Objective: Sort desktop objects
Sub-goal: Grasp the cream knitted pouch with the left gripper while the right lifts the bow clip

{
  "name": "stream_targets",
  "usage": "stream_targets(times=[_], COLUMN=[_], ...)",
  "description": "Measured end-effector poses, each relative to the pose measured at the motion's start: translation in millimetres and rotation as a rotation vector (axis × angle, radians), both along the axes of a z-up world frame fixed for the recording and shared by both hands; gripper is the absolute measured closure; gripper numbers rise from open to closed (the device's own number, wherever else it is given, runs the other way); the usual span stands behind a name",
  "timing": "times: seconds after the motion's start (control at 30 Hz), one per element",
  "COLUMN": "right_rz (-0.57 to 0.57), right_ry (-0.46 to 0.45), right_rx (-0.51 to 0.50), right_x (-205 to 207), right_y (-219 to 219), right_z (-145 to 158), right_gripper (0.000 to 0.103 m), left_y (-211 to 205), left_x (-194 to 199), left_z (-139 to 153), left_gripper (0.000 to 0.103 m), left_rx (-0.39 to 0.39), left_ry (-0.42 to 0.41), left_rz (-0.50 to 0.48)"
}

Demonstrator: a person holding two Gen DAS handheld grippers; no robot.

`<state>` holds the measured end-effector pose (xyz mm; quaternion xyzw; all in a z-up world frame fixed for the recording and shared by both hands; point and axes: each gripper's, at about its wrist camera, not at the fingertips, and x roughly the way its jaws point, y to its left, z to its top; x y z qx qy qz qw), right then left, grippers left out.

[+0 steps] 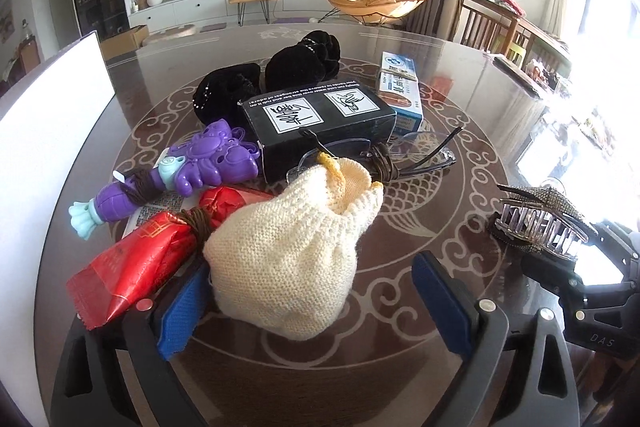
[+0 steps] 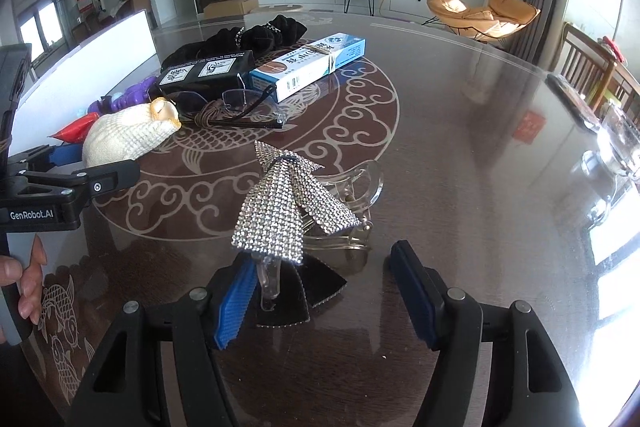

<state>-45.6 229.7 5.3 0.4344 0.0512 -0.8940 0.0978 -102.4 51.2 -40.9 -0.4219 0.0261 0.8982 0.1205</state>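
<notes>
The left gripper (image 1: 320,303) stands wide around the cream knitted pouch (image 1: 292,247) on the glass table (image 1: 460,75), pads apart from it; closing comes next. The right gripper (image 2: 324,295) gapes beside the rhinestone hair claw (image 2: 288,211).

Your left side of the counter (image 2: 460,115) is crowded: knit pouch (image 1: 288,247), red packet (image 1: 132,259), purple toy (image 1: 192,167), black box (image 1: 320,123), glasses (image 1: 400,155) and black cloth bags (image 1: 280,71) lie touching or overlapping, leaving no lane between them. A white board (image 1: 48,131) walls that edge. Right of the rhinestone hair clip (image 2: 288,203), bare glass gives you open passage.
</notes>
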Motion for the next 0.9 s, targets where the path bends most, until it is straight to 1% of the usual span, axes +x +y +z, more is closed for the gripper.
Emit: stream_targets(times=[0.03, 0.07, 0.1, 0.13, 0.17, 0.23, 0.27, 0.3, 0.33, 0.4, 0.43, 0.5, 0.53, 0.6, 0.67, 0.7, 0.73, 0.77, 0.8, 0.83, 0.87, 0.9], right_rz=[0.000, -0.001, -0.001, -0.001, -0.001, -0.001, 0.000, 0.007, 0.018, 0.032, 0.031, 0.032, 0.029, 0.022, 0.030, 0.047, 0.071, 0.093, 0.115, 0.136, 0.158, 0.155], right_ry=[0.000, 0.000, 0.000, 0.000, 0.000, 0.000, 0.000, -0.003, -0.006, -0.009, -0.010, -0.011, -0.011, -0.011, -0.032, -0.056, -0.080, -0.097, -0.101, -0.098, -0.105, -0.108], right_rx=[0.000, 0.000, 0.000, 0.000, 0.000, 0.000, 0.000, -0.004, -0.003, 0.011, 0.007, -0.017, -0.031, -0.069, -0.087, -0.079, -0.063, -0.049, -0.037, -0.030, -0.047, -0.049], right_x=[0, 0, 0, 0, 0, 0, 0, 0, 0, 0, 0, 0, -1, -2, -8, -14, -21, -27, -31, -35, -37, -37], right_y=[0, 0, 0, 0, 0, 0, 0, 0, -1, -5, -4, -1, 2, 8, 11, 10, 9, 8, 6, 6, 6, 7], right_z=[0, 0, 0, 0, 0, 0, 0, 0, -1, -2, -2, -2, -2, -1, 1, 2, 3, 3, 5, 5, 6, 7], right_gripper=[0.035, 0.035, 0.035, 0.035, 0.035, 0.035, 0.035, 0.032, 0.027, 0.022, 0.022, 0.022, 0.022, 0.022, 0.022, 0.022, 0.022, 0.022, 0.024, 0.039, 0.050, 0.053], left_y=[2, 4, 7, 9, 11, 13, 14, 14, 14, 15, 15, 20, 23, 29, 38, 42, 44, 44, 42, 38, 35, 31], left_x=[6, 13, 22, 35, 46, 62, 67, 68, 69, 64, 59, 44, 34, 20, 12, 9, 6, 3, 4, 7, 12, 20], left_z=[1, -1, -2, -2, -2, 0, 1, 2, 4, 12, 16, 18, 17, 13, 8, 5, 3, 2, 4, 7, 12, 17], left_gripper=[0.040, 0.046, 0.048, 0.048, 0.048, 0.047, 0.047, 0.039, 0.024, 0.011, 0.011, 0.011, 0.011, 0.011, 0.011, 0.019, 0.045, 0.052, 0.054, 0.056, 0.056, 0.056], left_rx=[0.007, 0.020, 0.026, 0.012, 0.004, -0.018, -0.031, -0.042, -0.053, -0.057, -0.040, -0.002, 0.004, -0.006, -0.038, -0.062, -0.076, -0.076, -0.058, -0.033, -0.014, -0.005], left_ry=[0.004, -0.015, -0.037, -0.027, -0.035, -0.046, -0.052, -0.053, -0.042, -0.005, 0.002, -0.027, -0.045, -0.065, -0.065, -0.060, -0.064, -0.076, -0.070, -0.064, -0.055, -0.040], left_rz=[-0.028, -0.061, -0.094, -0.119, -0.143, -0.156, -0.153, -0.147, -0.135, -0.096, -0.085, -0.079, -0.077, -0.082, -0.093, -0.090, -0.083, -0.074, -0.064, -0.060, -0.060, -0.063])
